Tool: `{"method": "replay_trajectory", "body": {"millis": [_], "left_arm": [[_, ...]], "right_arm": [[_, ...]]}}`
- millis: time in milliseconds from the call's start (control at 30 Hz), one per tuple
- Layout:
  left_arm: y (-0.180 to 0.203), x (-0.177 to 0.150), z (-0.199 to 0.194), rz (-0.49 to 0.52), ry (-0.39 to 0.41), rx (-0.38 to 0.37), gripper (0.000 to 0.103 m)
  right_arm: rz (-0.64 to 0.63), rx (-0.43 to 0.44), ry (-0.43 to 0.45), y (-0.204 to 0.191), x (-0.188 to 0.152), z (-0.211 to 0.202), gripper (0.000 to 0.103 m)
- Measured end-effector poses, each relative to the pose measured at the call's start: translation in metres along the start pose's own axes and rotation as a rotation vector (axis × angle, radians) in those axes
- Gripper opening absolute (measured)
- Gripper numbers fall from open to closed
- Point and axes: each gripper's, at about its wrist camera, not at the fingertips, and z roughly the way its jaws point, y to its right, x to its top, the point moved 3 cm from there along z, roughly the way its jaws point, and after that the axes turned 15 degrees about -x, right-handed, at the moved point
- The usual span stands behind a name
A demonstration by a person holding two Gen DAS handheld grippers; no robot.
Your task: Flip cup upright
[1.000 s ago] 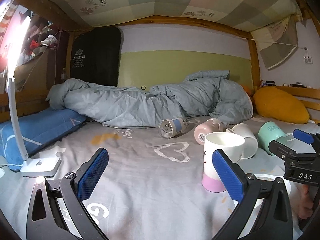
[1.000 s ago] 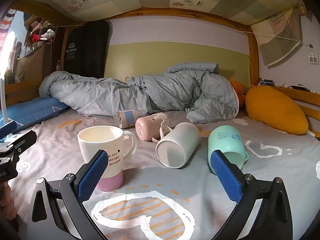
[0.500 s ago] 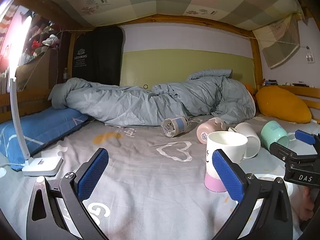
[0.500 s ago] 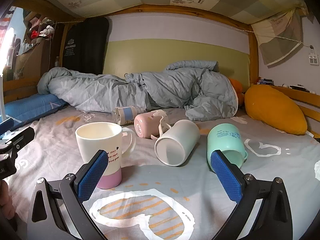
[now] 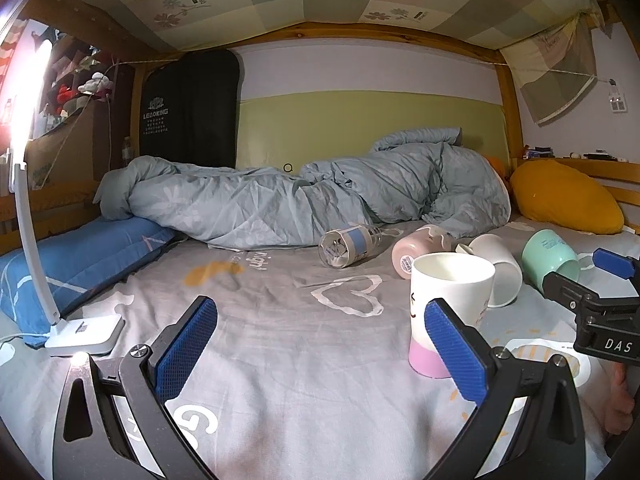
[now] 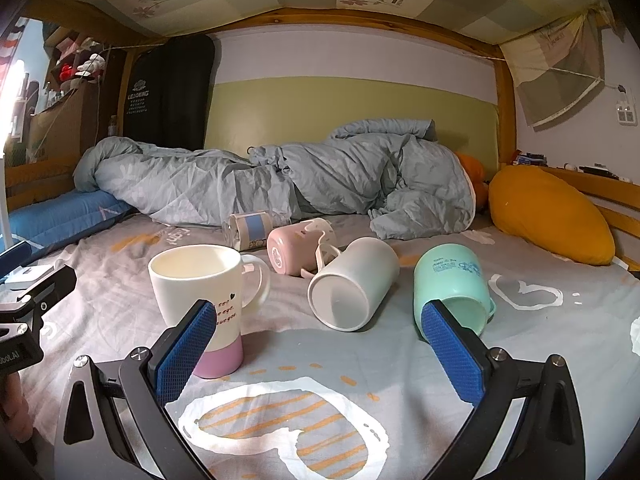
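A white mug with a pink base (image 6: 204, 300) stands upright on the grey bedsheet; it also shows in the left wrist view (image 5: 448, 304). A plain white cup (image 6: 352, 284) lies on its side, mouth toward me. A mint green cup (image 6: 452, 284) lies tipped, mouth down-forward. A pink cup (image 6: 296, 248) and a clear bottle with a blue label (image 6: 248, 230) lie on their sides behind. My right gripper (image 6: 320, 356) is open and empty, just before the cups. My left gripper (image 5: 320, 356) is open and empty, left of the upright mug.
A crumpled grey duvet (image 6: 280, 180) lies across the back of the bed. A yellow pillow (image 6: 552, 212) sits at the right by the wooden rail. A blue pillow (image 5: 80, 256) and a white desk lamp base (image 5: 86, 332) are at the left.
Both grippers have drifted slightly; the cups sit a little higher and farther right in the views. No cup has moved and both grippers stay open.
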Motion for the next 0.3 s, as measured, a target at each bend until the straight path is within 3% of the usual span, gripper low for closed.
{"method": "replay_trajectory", "body": {"millis": [300], "left_arm": [[0.0, 0.0001, 0.0005, -0.016, 0.001, -0.005, 0.103]], "right_arm": [[0.002, 0.0, -0.002, 0.0006, -0.0008, 0.0, 0.103]]}}
